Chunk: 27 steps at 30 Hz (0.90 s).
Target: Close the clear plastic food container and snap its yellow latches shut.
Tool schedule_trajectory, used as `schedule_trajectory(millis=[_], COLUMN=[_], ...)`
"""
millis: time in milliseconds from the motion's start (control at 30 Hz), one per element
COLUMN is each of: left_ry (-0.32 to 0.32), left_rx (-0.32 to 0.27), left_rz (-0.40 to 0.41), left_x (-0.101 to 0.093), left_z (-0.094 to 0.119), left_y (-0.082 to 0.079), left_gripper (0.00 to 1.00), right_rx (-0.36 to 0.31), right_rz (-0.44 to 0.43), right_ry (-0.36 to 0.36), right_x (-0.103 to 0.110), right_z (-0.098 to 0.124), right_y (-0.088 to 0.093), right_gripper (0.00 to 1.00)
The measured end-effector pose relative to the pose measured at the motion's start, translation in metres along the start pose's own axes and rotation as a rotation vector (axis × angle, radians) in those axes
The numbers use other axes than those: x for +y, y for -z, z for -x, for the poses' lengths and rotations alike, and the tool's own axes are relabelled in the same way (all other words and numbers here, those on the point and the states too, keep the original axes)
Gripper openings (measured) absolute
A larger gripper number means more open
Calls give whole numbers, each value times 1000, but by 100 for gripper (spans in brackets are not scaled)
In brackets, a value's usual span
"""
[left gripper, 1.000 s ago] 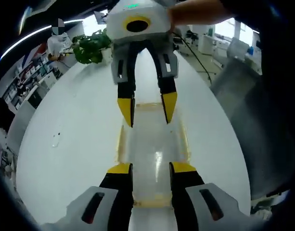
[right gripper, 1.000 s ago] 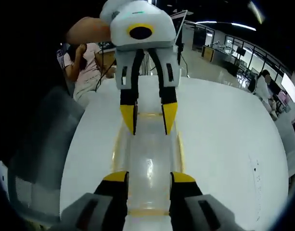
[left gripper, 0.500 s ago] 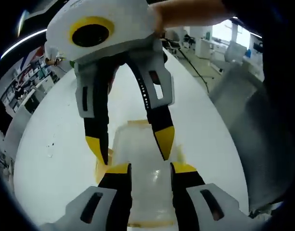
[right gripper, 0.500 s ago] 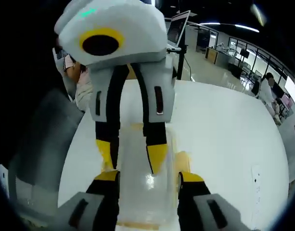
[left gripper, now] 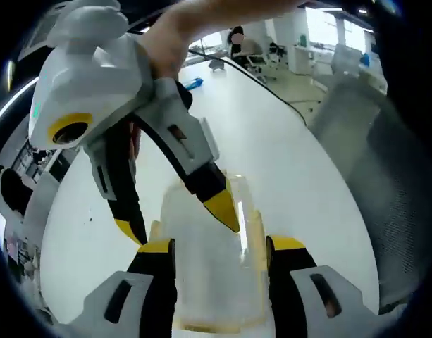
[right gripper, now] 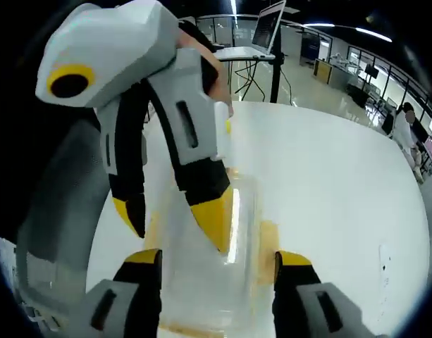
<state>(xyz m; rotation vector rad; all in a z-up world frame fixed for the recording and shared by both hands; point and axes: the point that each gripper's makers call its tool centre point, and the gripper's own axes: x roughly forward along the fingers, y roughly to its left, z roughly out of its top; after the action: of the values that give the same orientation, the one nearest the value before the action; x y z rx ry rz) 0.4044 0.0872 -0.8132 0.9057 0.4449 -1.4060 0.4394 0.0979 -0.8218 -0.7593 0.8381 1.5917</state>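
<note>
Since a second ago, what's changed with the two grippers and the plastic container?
Both grippers have closed in from opposite ends: the right gripper and left gripper now look much nearer each other, tilted, jaws open astride the clear container. Each view's own jaws spread wider. Whether any jaw touches it is unclear. The container stays on the white table.

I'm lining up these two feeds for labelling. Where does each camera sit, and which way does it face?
Left gripper view: rides the left gripper, looking along its fingers over the clear container on the white table; the right gripper comes in from above, a hand holding it.
Right gripper view: rides the right gripper, facing the opposite way over the container; the left gripper reaches in, with a hand behind it.
Shared: the container, the table and both grippers, which face each other.
</note>
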Motion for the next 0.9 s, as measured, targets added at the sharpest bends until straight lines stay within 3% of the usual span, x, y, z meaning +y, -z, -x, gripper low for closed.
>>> schedule_trajectory(millis=[133, 167, 267, 333, 533, 900], left_ry=[-50, -82, -117, -166, -174, -188], left_rx=[41, 40, 52, 46, 21, 69], left_rz=[-42, -104, -84, -67, -17, -9], left_x=[-11, -8, -10, -2, -5, -3], left_z=[-7, -9, -10, -7, -8, -10], left_y=[8, 7, 8, 6, 7, 7], left_gripper=[56, 57, 55, 50, 48, 45], right_rx=[-3, 2, 6, 15, 77, 114], right_rz=[-43, -53, -47, -55, -40, -37], right_ry=[-48, -53, -67, -92, -108, -119], right_x=[3, 2, 3, 7, 7, 7], right_z=[-1, 0, -1, -4, -5, -3], right_y=[2, 3, 2, 2, 1, 4], right_gripper=[60, 60, 60, 60, 59, 58])
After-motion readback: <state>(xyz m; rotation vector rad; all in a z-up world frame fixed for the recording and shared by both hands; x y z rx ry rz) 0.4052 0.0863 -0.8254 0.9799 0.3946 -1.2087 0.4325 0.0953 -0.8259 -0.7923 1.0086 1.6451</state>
